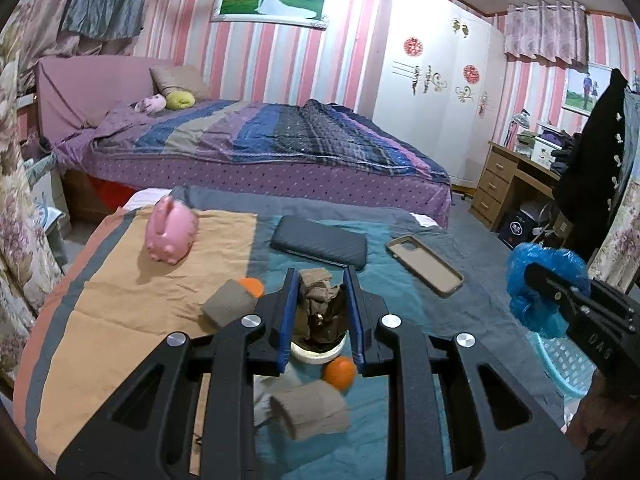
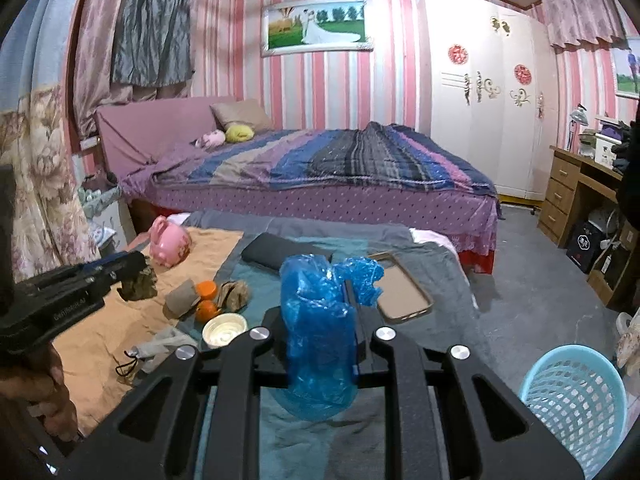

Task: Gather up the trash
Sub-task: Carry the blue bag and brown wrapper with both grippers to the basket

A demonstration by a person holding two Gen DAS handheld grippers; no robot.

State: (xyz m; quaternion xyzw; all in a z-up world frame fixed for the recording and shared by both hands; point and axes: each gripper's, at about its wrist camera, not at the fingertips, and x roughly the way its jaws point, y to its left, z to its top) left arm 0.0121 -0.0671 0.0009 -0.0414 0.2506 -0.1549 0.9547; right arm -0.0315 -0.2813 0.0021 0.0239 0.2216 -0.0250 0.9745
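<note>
**Mia:** Black tongs are right up close. What do they hold?

**Ben:** The left gripper [image 1: 321, 308] is nearly closed, pinching a crumpled brown paper scrap [image 1: 320, 304]. The right gripper [image 2: 352, 300] is nearly closed too, squeezing a blue plastic bag [image 2: 316, 336]. Both bits of trash hang above the table.

**Mia:** What is on the table?

**Ben:** A cloth covers it, orange on one side [image 1: 132, 312] and teal on the other [image 1: 404, 292]. Take the pink piggy bank [image 1: 170, 232] as our mark. A dark flat case [image 1: 318, 242] lies to its right, and a phone case [image 1: 426, 264] is farther right. Two oranges [image 2: 207, 299], a cardboard roll [image 2: 181, 298], more brown paper [image 2: 236, 294] and a small white lid [image 2: 224, 330] lie nearer us than the pig.

**Mia:** And the bin?

**Ben:** A light blue basket [image 2: 576, 400] stands on the grey floor, far right of the pig.

**Mia:** And the room?

**Ben:** Behind the pig is a bed with a striped purple cover [image 1: 280, 136]. Pink striped walls, a white wardrobe [image 1: 436, 92], a wooden desk [image 1: 504, 184].

**Mia:** Any words?

**Ben:** Small letters on the tongs, too fuzzy to read.
</note>
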